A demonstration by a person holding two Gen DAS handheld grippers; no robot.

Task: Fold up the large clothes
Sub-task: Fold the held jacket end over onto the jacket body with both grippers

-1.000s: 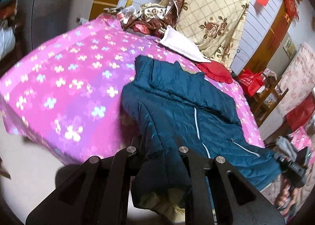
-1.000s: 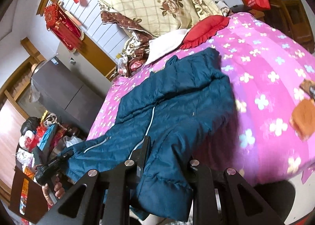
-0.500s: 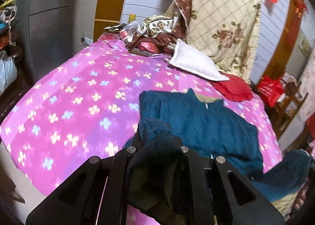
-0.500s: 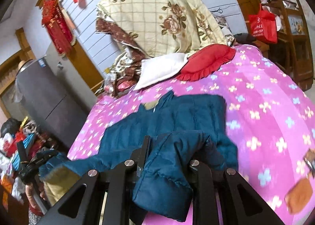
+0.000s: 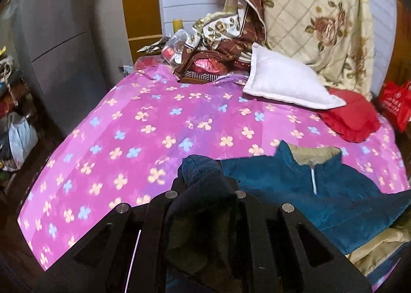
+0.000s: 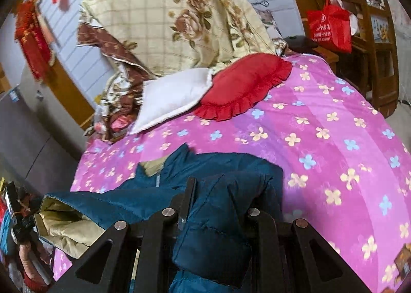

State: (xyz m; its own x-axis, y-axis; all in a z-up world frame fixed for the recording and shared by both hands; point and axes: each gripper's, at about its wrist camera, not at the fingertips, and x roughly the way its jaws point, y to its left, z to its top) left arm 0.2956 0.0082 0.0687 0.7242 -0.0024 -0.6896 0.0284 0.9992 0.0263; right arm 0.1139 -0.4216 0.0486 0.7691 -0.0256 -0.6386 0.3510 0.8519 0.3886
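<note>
The left gripper (image 5: 205,190) is clamping a bunched fold of the blue jacket (image 5: 321,195). The right gripper (image 6: 218,203) is clamping another fold of the same jacket (image 6: 143,198). The jacket is lying doubled over on the pink bedspread (image 5: 154,123), short of the white pillow (image 5: 282,82) and red cushion (image 6: 244,87).

A lived-in home bedroom: ahead of the left gripper (image 5: 205,185) lies a bed (image 5: 159,123) in a pink flowered sheet, with pillows (image 5: 285,82), a floral quilt (image 5: 316,18) beyond, and a grey fridge (image 5: 51,36) off left.
</note>
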